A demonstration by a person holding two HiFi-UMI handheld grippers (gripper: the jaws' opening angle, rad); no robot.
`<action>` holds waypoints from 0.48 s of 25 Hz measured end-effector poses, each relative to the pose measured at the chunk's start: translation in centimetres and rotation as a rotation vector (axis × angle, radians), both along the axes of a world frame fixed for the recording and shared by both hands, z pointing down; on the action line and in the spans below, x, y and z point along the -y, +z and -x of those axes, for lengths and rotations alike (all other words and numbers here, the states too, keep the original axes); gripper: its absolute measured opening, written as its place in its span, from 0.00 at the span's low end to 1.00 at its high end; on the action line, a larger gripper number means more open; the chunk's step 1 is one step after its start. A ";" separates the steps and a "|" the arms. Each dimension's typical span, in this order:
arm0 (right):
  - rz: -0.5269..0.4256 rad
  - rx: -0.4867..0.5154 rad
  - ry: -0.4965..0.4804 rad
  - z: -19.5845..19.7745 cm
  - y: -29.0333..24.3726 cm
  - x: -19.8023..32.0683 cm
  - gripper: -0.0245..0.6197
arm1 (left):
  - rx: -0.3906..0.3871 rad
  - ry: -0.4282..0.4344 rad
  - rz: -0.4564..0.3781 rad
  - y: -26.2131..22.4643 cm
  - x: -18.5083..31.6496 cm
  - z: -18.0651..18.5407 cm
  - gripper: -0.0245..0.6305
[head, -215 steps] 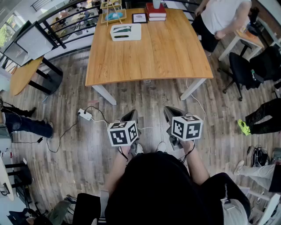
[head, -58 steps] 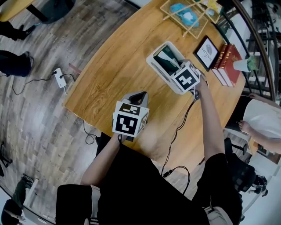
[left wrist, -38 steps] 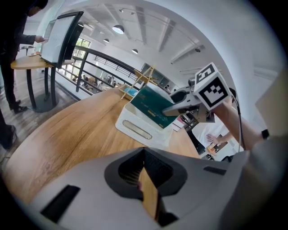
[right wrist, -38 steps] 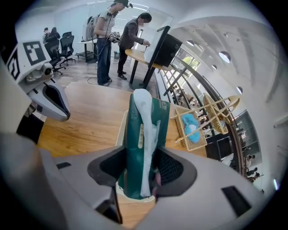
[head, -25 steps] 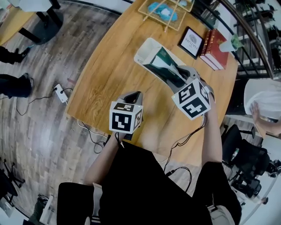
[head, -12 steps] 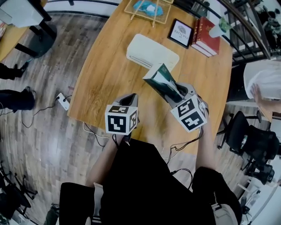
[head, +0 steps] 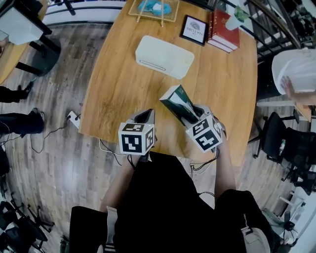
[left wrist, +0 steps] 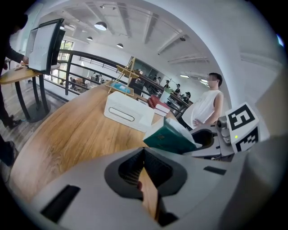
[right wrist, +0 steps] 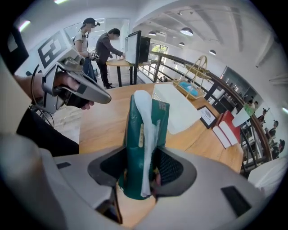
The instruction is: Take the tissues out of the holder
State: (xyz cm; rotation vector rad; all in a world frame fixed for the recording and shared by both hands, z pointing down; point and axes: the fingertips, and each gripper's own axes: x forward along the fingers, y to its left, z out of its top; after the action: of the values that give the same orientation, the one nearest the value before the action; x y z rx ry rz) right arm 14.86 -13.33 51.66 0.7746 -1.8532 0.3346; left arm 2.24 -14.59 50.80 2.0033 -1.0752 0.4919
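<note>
Right gripper view | R gripper (right wrist: 137, 176) pinching green tissue pack (right wrist: 143, 134) | L gripper (left wrist: 144, 152) jaws together | holder (head: 164, 56) on table (head: 118, 86)

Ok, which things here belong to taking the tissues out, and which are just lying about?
In the job: tissue pack, held in the right gripper; white holder.
Lying about: books, picture frame, wire basket, cup.

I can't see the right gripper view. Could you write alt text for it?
A green tissue pack is clamped in the right gripper, with a white tissue poking from its top. Behind it are a wooden table and the white tissue holder, set apart from the pack. The left gripper shows at upper left.
</note>
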 end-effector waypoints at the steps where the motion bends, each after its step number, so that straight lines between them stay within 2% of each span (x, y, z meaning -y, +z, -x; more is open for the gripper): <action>1: 0.007 0.003 0.007 0.0 0.3 -0.3 0.38 | 0.002 0.004 -0.001 0.0 -0.2 -0.1 0.05; 12: 0.042 -0.011 0.034 0.2 3.8 -2.2 0.38 | 0.023 0.019 -0.001 0.1 -1.6 -0.3 0.05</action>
State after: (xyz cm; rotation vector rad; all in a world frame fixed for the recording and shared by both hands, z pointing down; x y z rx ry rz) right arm 14.61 -11.14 55.45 0.7784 -1.8191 0.3886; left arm 2.49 -12.99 50.85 2.0142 -1.0717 0.5258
